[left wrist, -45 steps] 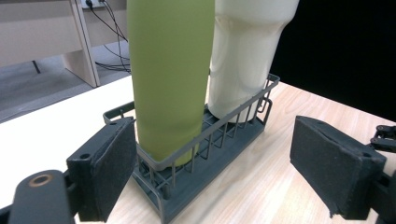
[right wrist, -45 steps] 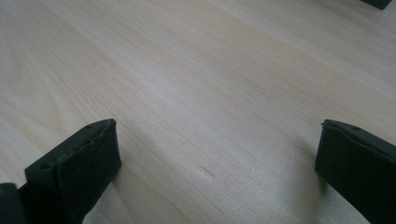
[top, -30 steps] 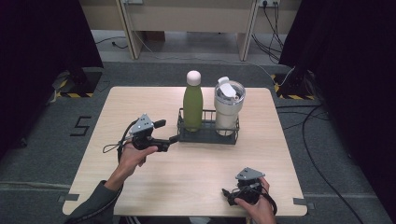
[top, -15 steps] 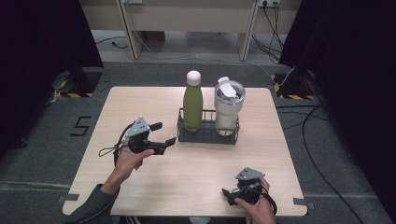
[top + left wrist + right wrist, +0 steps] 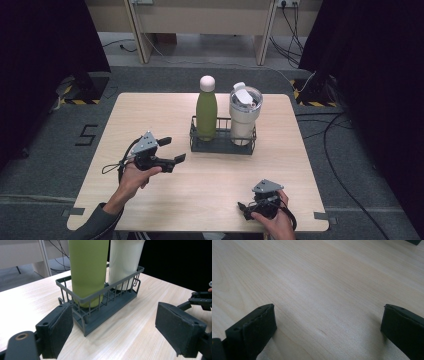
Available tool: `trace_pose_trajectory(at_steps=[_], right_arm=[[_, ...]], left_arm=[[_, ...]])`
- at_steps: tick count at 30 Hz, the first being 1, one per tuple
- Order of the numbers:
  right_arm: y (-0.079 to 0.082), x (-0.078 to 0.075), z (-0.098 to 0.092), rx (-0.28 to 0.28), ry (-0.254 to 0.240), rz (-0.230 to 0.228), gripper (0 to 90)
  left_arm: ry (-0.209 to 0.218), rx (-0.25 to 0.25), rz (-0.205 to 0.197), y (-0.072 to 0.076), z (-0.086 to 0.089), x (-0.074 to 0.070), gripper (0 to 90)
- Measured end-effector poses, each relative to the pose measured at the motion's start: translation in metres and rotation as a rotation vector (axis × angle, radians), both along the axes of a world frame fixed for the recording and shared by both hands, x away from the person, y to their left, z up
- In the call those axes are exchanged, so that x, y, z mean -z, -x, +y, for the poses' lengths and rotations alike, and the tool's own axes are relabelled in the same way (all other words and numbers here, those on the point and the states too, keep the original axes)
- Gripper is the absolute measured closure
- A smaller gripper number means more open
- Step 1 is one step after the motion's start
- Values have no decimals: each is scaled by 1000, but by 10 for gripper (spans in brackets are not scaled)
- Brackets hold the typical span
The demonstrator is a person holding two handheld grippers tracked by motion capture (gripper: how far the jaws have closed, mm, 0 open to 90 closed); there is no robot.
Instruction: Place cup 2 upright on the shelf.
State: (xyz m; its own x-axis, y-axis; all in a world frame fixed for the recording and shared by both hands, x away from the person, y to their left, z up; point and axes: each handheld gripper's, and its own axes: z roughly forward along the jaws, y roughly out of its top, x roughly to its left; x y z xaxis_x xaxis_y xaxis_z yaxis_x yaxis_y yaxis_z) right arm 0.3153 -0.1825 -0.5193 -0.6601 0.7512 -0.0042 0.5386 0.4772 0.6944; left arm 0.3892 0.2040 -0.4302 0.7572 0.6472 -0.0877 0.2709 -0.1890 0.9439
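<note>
A dark wire rack (image 5: 222, 145) stands at the middle of the wooden table (image 5: 150, 110). It holds a green bottle (image 5: 206, 107) with a white cap on its left and a white lidded tumbler (image 5: 244, 115) on its right, both upright. My left gripper (image 5: 172, 150) hovers just left of the rack, open and empty, pointing at it. In the left gripper view the rack (image 5: 100, 312), bottle (image 5: 87, 270) and tumbler (image 5: 123, 262) sit beyond the spread jaws of that gripper (image 5: 115, 322). My right gripper (image 5: 243, 207) rests near the table's front edge, open; its view has bare wood between the jaws (image 5: 327, 325).
Cables trail on the grey floor (image 5: 350, 150) right of the table. A desk's legs (image 5: 137, 30) stand behind it. Black curtains hang at both sides. The right gripper (image 5: 201, 300) shows far off in the left gripper view.
My left gripper has drawn back a little from the rack's left end, toward the near left. The right hand has kept still.
</note>
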Motion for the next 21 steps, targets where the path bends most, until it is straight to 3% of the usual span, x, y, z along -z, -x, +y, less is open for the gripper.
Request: trace_pose_trajectory(at_steps=[21], right_arm=[[0, 0, 0, 0, 0, 0, 4]], left_arm=[[-14, 30, 21, 20, 5, 20, 146]])
